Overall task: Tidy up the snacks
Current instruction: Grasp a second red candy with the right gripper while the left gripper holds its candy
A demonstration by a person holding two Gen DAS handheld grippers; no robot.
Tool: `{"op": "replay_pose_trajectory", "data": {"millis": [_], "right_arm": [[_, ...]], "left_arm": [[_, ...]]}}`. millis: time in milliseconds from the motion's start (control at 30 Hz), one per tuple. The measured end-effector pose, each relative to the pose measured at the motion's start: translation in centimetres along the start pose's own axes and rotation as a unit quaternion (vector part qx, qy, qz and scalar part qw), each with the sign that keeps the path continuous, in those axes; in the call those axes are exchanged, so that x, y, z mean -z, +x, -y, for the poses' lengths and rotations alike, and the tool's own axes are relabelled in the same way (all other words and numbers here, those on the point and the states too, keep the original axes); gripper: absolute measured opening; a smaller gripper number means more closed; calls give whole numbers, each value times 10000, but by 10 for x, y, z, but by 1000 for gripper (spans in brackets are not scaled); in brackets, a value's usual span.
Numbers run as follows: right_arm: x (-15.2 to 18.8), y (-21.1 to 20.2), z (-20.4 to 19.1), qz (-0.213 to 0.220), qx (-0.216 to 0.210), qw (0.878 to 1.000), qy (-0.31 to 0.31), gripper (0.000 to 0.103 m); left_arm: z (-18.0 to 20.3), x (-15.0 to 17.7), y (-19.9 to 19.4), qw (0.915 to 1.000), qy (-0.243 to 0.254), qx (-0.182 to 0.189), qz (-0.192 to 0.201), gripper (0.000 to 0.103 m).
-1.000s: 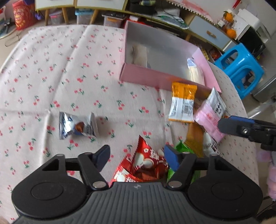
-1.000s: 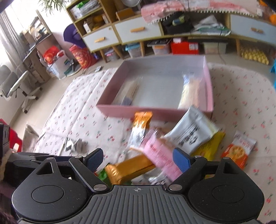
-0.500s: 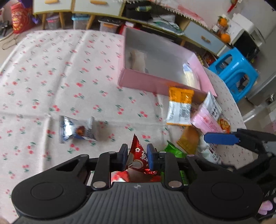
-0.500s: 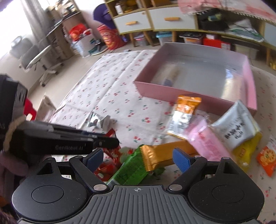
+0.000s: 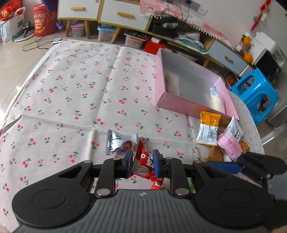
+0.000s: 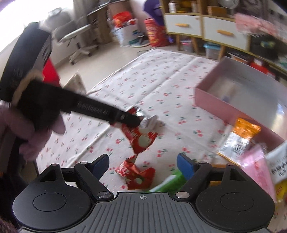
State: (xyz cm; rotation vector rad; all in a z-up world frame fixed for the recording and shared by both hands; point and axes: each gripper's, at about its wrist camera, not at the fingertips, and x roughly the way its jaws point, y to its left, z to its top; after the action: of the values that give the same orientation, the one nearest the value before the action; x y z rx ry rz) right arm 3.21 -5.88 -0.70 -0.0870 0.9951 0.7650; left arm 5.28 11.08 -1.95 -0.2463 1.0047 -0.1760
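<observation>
A cloth (image 5: 75, 93) of pale matte fabric printed with small red cherries covered the whole work surface, creased in shallow folds. Beyond it, at twelve o'clock in the left wrist view, stood a low wooden cabinet (image 5: 100, 12) with white drawers and orange handles, with plastic bins beneath; a glossy blue plastic stool (image 5: 254, 93) sat at two o'clock.

A shallow rectangular pink box (image 5: 190, 107) of smooth card with a pale lining lay on the cloth at one o'clock, with a couple of flat packets inside. Just beside its near wall, at three o'clock, lay a loose heap of crinkly packets: an orange-and-white packet (image 5: 208, 129), a pink packet (image 5: 230, 145) and a white one overlapping.

The left gripper (image 5: 142, 163) was pinching a shiny red foil snack (image 5: 143, 161), lifted clear of the cloth, its wrapper crumpled to a point. A silver foil snack (image 5: 116, 141) lay flat just beyond it at eleven o'clock.

The right gripper (image 6: 143, 164) had just been closing a little, yet its jaws were spread with nothing pressed between them; a second red foil snack (image 6: 136, 174) lay on the cloth below, a green packet (image 6: 168, 182) beside it at three o'clock.
</observation>
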Motion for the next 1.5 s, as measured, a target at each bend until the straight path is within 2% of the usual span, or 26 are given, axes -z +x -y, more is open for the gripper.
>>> {"op": "replay_pose_trajectory", "data": {"millis": [333, 467, 533, 667, 700, 1033, 1500], "right_arm": [[10, 34, -26, -618, 222, 9947, -791, 65], [15, 38, -34, -617, 441, 9910, -1102, 58], [16, 40, -35, -652, 410, 9905, -1141, 42], [20, 44, -40, -704, 517, 9865, -1388, 36], [20, 43, -42, -707, 498, 9859, -1436, 27], [9, 31, -32, -468, 398, 9931, -998, 26], [-15, -13, 21, 242, 654, 9976, -5, 26]], "left_arm": [[-10, -2, -6, 9999, -117, -9, 57, 21], [-11, -3, -6, 9999, -132, 0, 52, 21], [-11, -2, -6, 9999, -131, 4, 51, 21], [-10, -3, -6, 9999, -137, -15, 49, 21], [-11, -3, -6, 9999, -141, -19, 50, 21], [-11, -7, -9, 9997, -209, -23, 156, 21], [2, -24, -9, 9979, -475, 109, 419, 21]]}}
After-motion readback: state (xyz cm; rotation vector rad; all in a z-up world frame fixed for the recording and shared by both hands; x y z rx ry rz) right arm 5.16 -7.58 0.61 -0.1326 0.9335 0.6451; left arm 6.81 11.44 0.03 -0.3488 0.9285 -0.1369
